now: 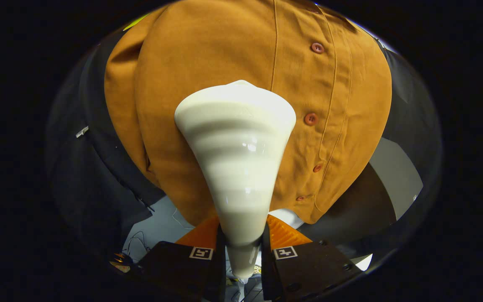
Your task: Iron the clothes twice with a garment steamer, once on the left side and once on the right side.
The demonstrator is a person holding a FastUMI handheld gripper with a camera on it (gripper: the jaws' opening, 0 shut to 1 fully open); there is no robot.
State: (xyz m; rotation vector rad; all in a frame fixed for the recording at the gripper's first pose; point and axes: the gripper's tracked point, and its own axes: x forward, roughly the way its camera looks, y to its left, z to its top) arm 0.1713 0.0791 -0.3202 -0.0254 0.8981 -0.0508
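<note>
A dark, loosely folded cloth garment (99,167) hangs leftmost, with one small pale tag on it. Next to it hangs one mustard-brown button-front shirt (208,63) of soft, matte, brushed-looking fabric, its sleeve falling along its left edge and a stitched seam running down its middle. On the placket toward its right side sit five small round reddish-brown buttons (317,47), in a line curving down to the hem.

One glossy cream-white plastic garment steamer (236,159), cone-shaped with stepped ridges, widens from a narrow neck to a broad rounded head that lies against the shirt's front, left of the buttons. The gripper (243,247) is closed narrowly on the steamer's neck, both fingers pressing its sides; each finger block carries one square marker, two in all.

Beyond the shirt's right edge lie more dark cloth and one smooth grey flat panel (396,176).
</note>
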